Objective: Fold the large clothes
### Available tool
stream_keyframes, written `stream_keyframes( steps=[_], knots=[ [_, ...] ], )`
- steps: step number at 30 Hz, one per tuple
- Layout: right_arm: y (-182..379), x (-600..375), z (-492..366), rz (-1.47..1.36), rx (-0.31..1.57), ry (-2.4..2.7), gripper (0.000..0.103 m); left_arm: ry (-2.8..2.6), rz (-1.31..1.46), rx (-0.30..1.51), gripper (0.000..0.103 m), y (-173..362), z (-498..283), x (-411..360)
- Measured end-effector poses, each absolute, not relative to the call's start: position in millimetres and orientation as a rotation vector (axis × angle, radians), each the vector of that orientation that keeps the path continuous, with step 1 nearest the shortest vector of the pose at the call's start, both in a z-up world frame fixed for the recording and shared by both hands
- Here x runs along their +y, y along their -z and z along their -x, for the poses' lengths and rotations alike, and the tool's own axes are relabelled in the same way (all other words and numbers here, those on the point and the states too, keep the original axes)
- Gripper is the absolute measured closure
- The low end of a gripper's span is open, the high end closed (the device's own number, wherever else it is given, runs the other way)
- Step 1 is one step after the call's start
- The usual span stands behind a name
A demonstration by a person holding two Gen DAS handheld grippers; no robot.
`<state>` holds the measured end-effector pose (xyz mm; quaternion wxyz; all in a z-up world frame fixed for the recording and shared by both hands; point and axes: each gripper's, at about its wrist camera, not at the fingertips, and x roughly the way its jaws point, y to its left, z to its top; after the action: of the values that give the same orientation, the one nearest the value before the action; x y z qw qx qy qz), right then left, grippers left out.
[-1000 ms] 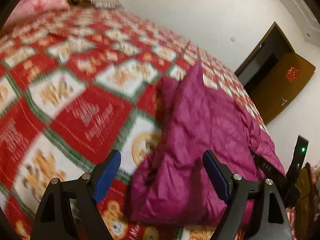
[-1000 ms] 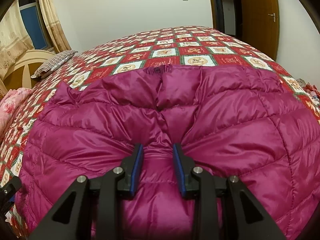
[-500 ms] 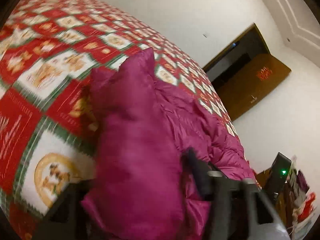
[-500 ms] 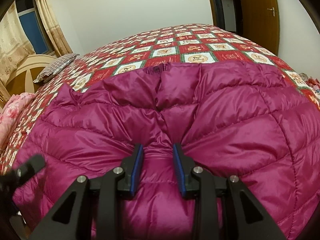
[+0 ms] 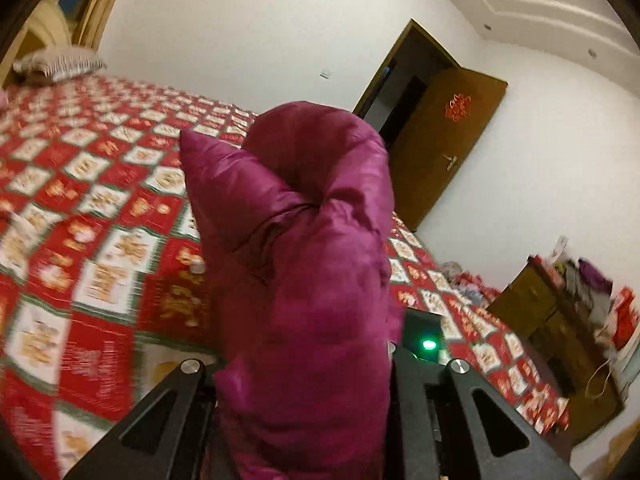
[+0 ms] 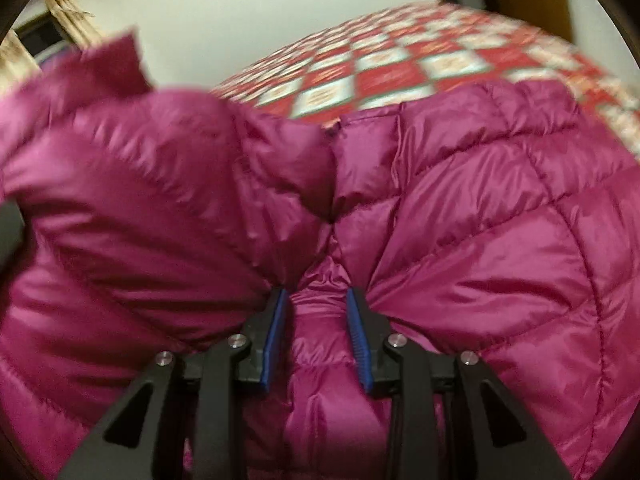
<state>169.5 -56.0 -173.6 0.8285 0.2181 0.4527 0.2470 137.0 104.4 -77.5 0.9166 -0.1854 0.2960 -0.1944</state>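
Observation:
A magenta quilted down jacket (image 6: pixel 480 220) lies on the bed. My right gripper (image 6: pixel 318 300) is shut on a pinch of its fabric near the middle. My left gripper (image 5: pixel 304 392) is shut on the jacket's left part (image 5: pixel 304 240), which stands up lifted off the bed and hides the fingertips. In the right wrist view that lifted left part (image 6: pixel 120 184) rises at the left, its corner up in the air.
The bed has a red, white and green checked quilt (image 5: pixel 88 216). A striped pillow (image 5: pixel 56 64) lies at its head. A brown door (image 5: pixel 444 152) stands open beyond the bed. A wooden cabinet (image 5: pixel 560 320) with clutter stands at the right.
My left gripper has closed on the jacket's left part and lifted it off the bed. The right gripper still pinches the middle; its view has tilted and the fabric has bunched.

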Motion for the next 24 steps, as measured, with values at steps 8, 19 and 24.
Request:
stream_keyframes(
  steps=[8,19,24],
  knots=[
    [162,-46,-158,-0.543,0.977,-0.652,0.068,0.363,0.147,0.582,0.086,71,-119,76],
    [126,-218,-117,-0.584,0.815,-0.366,0.062,0.427,-0.209,0.63,0.085,114,-123,-32],
    [130,-254,-104,-0.564,0.822,-0.3,0.044,0.463,-0.344,0.663,0.082,153,-123,-74]
  ],
)
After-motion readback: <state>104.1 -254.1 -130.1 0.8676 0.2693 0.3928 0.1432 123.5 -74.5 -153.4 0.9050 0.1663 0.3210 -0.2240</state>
